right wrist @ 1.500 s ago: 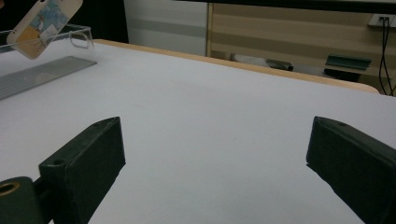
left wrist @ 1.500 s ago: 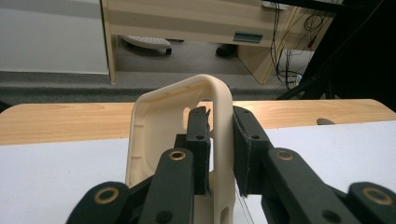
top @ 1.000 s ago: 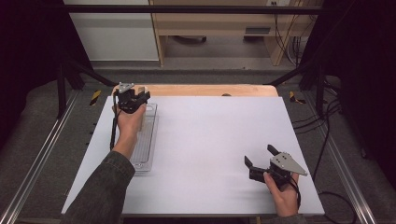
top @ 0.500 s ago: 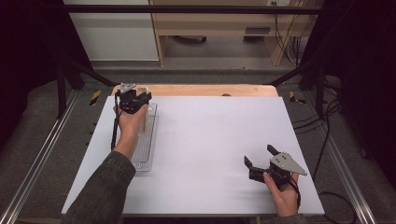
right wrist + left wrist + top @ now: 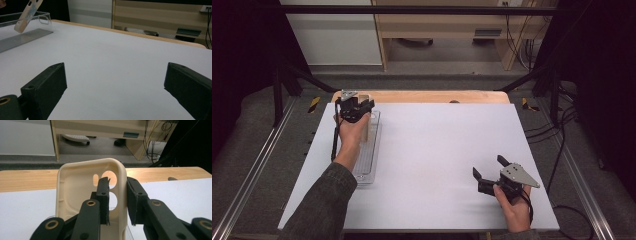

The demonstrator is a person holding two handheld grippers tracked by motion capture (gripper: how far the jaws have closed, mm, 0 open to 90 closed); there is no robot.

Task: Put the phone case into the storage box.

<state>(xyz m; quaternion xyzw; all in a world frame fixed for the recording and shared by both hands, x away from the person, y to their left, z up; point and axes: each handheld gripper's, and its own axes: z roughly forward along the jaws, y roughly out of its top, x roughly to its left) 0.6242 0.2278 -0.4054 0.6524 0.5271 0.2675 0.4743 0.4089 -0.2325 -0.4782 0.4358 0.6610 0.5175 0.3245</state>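
Since the earlier frame the left tool had barely shifted near the surface's far left corner, clamped on the side wall of a cream phone case above the clear tray. The right tool sat wide open and held nothing near the right edge.

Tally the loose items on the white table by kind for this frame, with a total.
Cream plastic phone case, clamped by the left gripper: 1
Clear plastic rectangular tray: 1
Total: 2
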